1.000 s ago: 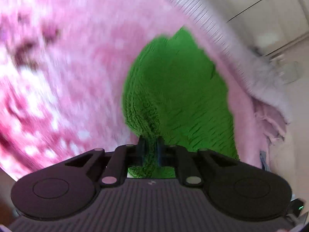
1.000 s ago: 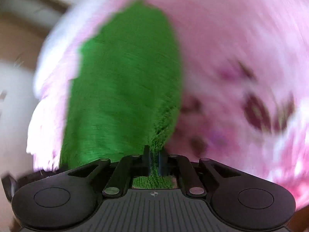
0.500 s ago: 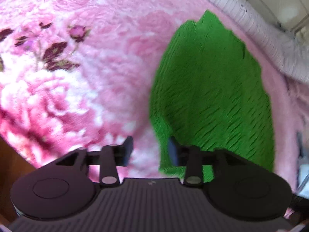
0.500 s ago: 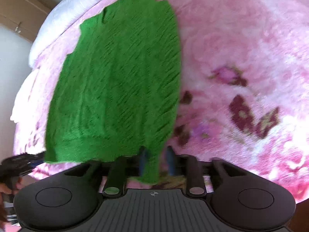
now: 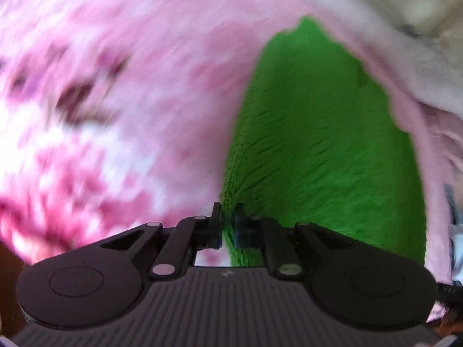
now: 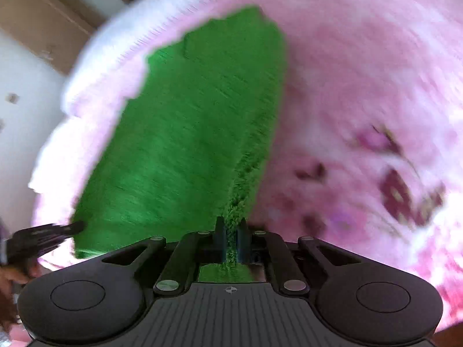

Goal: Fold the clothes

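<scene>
A pink floral blanket [image 5: 121, 121] covers the bed, and on it the green knit garment [image 6: 185, 133] lies spread, left tool [image 5: 227, 222] and right tool [image 6: 230, 235] each pinching a near corner, so lift both evenly, hem taut.

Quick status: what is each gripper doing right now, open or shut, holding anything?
Left gripper: shut on an edge of the green knit garment.
Right gripper: shut on another edge of the same garment, which lies over the pink floral blanket.
</scene>
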Tool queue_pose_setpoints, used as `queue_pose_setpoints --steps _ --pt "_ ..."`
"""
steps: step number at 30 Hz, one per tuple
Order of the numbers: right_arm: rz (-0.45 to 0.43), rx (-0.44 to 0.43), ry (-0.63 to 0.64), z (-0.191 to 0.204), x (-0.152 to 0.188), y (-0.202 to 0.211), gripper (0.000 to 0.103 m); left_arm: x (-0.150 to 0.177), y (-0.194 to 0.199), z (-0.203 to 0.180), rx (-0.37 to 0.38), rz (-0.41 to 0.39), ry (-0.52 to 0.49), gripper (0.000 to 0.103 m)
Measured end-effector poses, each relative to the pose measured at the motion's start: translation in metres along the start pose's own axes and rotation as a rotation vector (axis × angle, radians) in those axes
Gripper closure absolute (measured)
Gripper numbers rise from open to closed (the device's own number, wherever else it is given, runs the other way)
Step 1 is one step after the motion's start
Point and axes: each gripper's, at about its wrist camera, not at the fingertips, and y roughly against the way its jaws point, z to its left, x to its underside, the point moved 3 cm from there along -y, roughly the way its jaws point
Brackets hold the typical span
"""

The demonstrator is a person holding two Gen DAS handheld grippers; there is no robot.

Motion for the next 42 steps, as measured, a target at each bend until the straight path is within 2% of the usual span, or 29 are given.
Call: queue_pose_setpoints --steps 2,5,7,9,10,12,14,19,21,23,26,29,31,33,34,37,40,42 --pt "0.035 0.040 -0.048 -0.012 0.002 -0.006 0.097 0.002 0.003 -0.009 -0.028 -0.013 -0.048 0.088" --pt "0.040 0.102 -0.041 -0.010 -0.008 0.006 0.088 -0.002 0.019 -0.036 -0.138 -0.030 -0.236 0.084" --pt "-0.009 0.175 0.021 -0.001 -0.015 0.018 0.073 -0.007 0.032 -0.046 -0.213 -0.078 -0.300 0.084" --pt "-0.068 0.249 0.086 0.008 -0.022 0.030 0.069 -0.017 0.042 -0.056 -0.254 -0.140 -0.312 0.084" --pt "-0.088 0.250 0.123 0.018 -0.026 0.026 0.067 -0.023 0.045 -0.063 -0.253 -0.167 -0.315 0.082" --pt "-0.119 0.218 0.200 0.040 -0.035 0.008 0.066 -0.034 0.033 -0.085 -0.147 -0.173 -0.348 0.078" --pt "-0.149 0.186 0.278 0.063 -0.044 -0.009 0.066 -0.038 0.012 -0.118 -0.062 -0.170 -0.430 0.078" --pt "-0.219 0.113 0.465 0.118 -0.061 -0.056 0.066 -0.038 -0.049 -0.171 0.032 -0.179 -0.591 0.078" --pt "-0.210 0.123 0.515 0.131 -0.052 -0.081 0.066 -0.031 -0.067 -0.167 0.015 -0.153 -0.619 0.078" --pt "-0.165 0.164 0.549 0.135 -0.035 -0.104 0.066 -0.015 -0.064 -0.149 0.040 -0.167 -0.635 0.078" --pt "-0.179 0.239 0.596 0.128 0.017 -0.090 0.066 0.013 -0.044 -0.119 0.049 -0.147 -0.624 0.078" --pt "-0.148 0.278 0.581 0.116 0.068 -0.056 0.066 0.038 -0.016 -0.100 0.010 -0.104 -0.671 0.078" --pt "-0.067 0.315 0.551 0.113 0.078 -0.042 0.065 0.042 -0.006 -0.093 -0.008 -0.057 -0.671 0.078" --pt "-0.020 0.330 0.495 0.108 0.079 -0.028 0.065 0.033 0.003 -0.091 0.012 -0.009 -0.622 0.079" --pt "-0.039 0.333 0.476 0.106 0.072 -0.024 0.065 0.026 0.007 -0.092 0.027 -0.018 -0.592 0.079" --pt "-0.158 0.330 0.431 0.099 0.041 -0.019 0.065 0.001 0.019 -0.097 0.065 -0.143 -0.545 0.080" --pt "-0.276 0.326 0.385 0.092 0.010 -0.014 0.065 -0.017 0.002 -0.097 0.068 -0.197 -0.521 0.079" --pt "-0.308 0.349 0.390 0.081 0.001 -0.026 0.065 -0.019 -0.015 -0.092 0.035 -0.197 -0.547 0.079"
